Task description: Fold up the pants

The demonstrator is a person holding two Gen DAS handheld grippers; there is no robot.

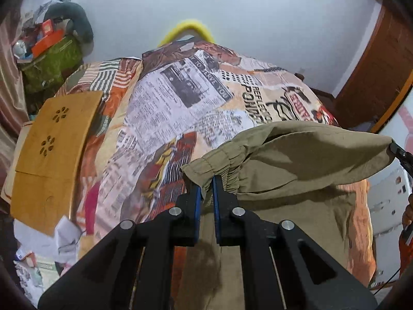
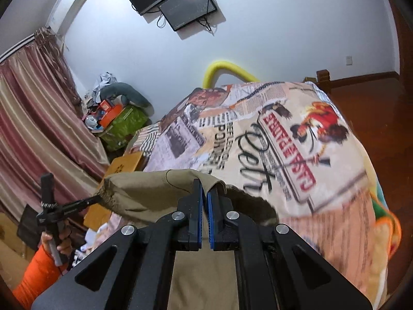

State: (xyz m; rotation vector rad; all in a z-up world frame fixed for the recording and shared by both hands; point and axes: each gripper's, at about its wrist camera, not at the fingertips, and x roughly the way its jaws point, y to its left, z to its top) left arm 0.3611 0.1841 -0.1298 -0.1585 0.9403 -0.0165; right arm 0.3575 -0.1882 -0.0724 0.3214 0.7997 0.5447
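Khaki pants [image 1: 296,160] with an elastic waistband hang lifted above the bed [image 1: 180,98], stretched between both grippers. My left gripper [image 1: 206,180] is shut on the gathered waistband at one end. In the right wrist view my right gripper [image 2: 205,186] is shut on the other end of the pants [image 2: 155,193] waistband. The right gripper [image 1: 398,153] shows at the right edge of the left wrist view, pinching the cloth. The left gripper [image 2: 99,197] shows at the left of the right wrist view, held by a hand in an orange sleeve [image 2: 33,276]. The legs hang below, mostly hidden.
The bed carries a newspaper-print cover [image 2: 271,142]. A wooden lap board [image 1: 54,149] lies at its left side, with papers [image 1: 62,237] below it. A cluttered green bag [image 2: 121,126] stands by the curtains [image 2: 38,124]. A yellow tube [image 2: 224,71] arches at the bed's far end.
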